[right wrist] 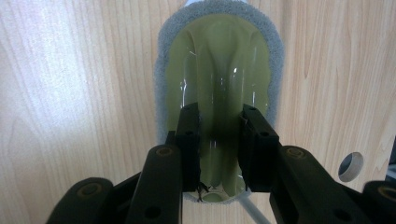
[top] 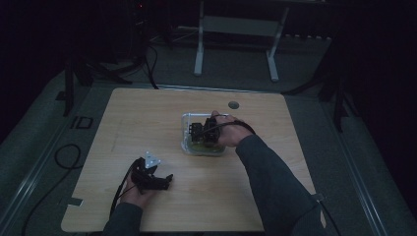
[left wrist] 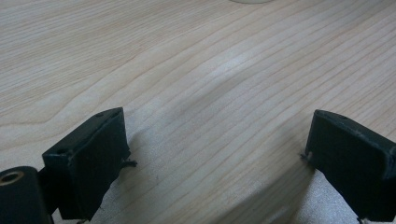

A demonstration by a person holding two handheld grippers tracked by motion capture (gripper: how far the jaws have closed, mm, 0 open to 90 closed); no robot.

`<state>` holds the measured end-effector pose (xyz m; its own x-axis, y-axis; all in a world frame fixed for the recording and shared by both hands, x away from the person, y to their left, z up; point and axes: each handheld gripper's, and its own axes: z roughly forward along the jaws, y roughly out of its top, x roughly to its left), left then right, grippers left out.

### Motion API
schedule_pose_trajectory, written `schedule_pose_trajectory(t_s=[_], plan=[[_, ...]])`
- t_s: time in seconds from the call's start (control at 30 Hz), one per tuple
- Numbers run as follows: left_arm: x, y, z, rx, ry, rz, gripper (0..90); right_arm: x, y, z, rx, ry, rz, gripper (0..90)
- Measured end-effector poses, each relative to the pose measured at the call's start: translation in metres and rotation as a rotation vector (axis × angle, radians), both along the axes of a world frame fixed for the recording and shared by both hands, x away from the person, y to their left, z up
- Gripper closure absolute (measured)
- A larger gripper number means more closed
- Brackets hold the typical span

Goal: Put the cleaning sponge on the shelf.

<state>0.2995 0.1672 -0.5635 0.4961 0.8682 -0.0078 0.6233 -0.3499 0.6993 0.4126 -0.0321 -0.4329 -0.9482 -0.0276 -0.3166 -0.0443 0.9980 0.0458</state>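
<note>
Pinching the raised middle ridge of a yellow-green plastic-backed scrubber (right wrist: 219,79) with the right gripper (right wrist: 219,144), jaws pressed against both sides of the ridge, inside a clear container (top: 186,129) just past table (top: 147,118) centre, toward 1 o'clock. Probably light; glossy back likely stiff and slippery, grey pad rim (right wrist: 161,88) at 9 o'clock soft, so best gripped at the ridge, low down. Left gripper (left wrist: 217,149) spread wide over bare wood near 7 o'clock, holding nothing. Hard to make out from above: dim light, hand covering the container's contents; scrubber's near end cut off behind the jaws.
</note>
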Motion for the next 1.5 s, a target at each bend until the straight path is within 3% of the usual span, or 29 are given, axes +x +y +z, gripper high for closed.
schedule_pose_trajectory(t_s=[0.8, 1.07, 1.5], plan=[[0.0, 0.0, 0.0, -0.001, -0.002, 0.0, 5.8, 0.009, 0.012, -0.023, -0.06, -0.035, 0.01, 71.7], [0.0, 0.0, 0.0, -0.001, -0.003, 0.001, 5.8, 0.01, 0.012, -0.024, -0.037, -0.044, 0.007, 71.6], [0.0, 0.0, 0.0, -0.001, -0.002, 0.001, 5.8, 0.012, 0.011, -0.03, -0.039, -0.108, 0.007, 71.2]])
